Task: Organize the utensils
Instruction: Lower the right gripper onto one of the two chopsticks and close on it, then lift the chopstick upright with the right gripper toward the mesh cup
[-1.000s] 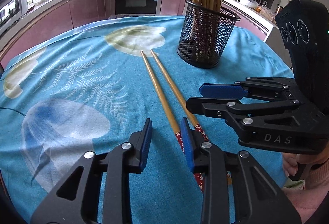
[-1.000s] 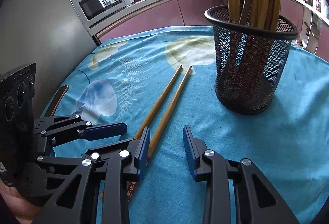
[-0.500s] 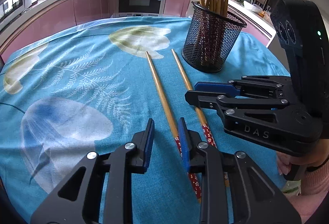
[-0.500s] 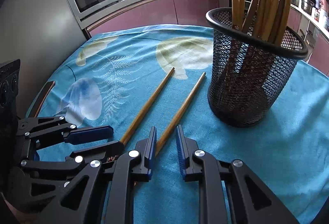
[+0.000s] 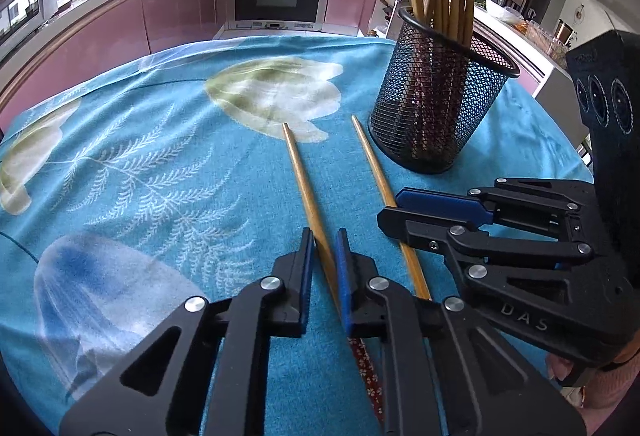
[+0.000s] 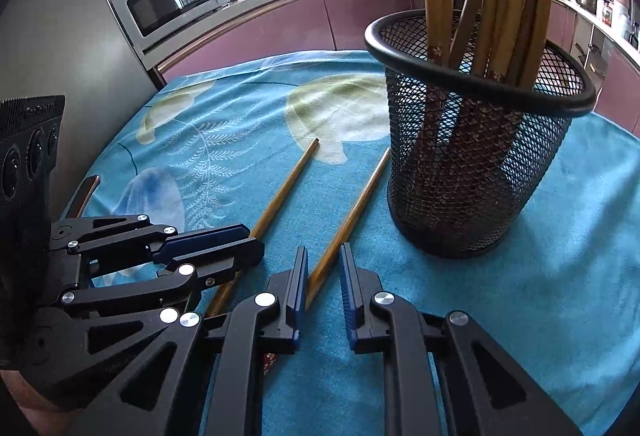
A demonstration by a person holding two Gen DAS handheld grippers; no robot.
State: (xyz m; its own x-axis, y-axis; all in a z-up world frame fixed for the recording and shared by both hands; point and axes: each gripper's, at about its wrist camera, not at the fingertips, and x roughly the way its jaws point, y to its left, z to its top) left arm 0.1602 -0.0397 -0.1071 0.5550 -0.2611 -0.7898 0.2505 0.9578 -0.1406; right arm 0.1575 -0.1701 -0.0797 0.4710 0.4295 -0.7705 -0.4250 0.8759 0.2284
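Two slim, round, tapered bamboo chopsticks lie side by side, a little apart, on a turquoise cloth printed with pale leaves and ferns (image 5: pixel 168 164), their thin tips pointing toward a black wire-mesh cylindrical holder (image 5: pixel 436 104) that stands upright just beyond them and already carries a bundle of like sticks. The left chopstick (image 5: pixel 304 184) runs between the blue ribbed pads of the left gripper (image 5: pixel 323 264), whose jaws have just been closing and now stand narrow, pinching the shaft above its red flower-patterned butt end. The right chopstick (image 6: pixel 352 212) likewise passes between the blue pads of the right gripper (image 6: pixel 323 276); its jaws have also just been closing, and the stick lies against the left pad, though a sliver of gap shows at the right pad, so the hold looks light at best. These sticks should be very light and stiff, with a smooth lacquered surface that may roll or pivot in a narrow grip. Taking each on the thicker rear part seems sound, as the ribbed pads bite best there. The cloth is soft and napped, so it should give slightly under the fingertips. The holder's open mesh and rolled rim look rigid but light, and a careless nudge could tip it.
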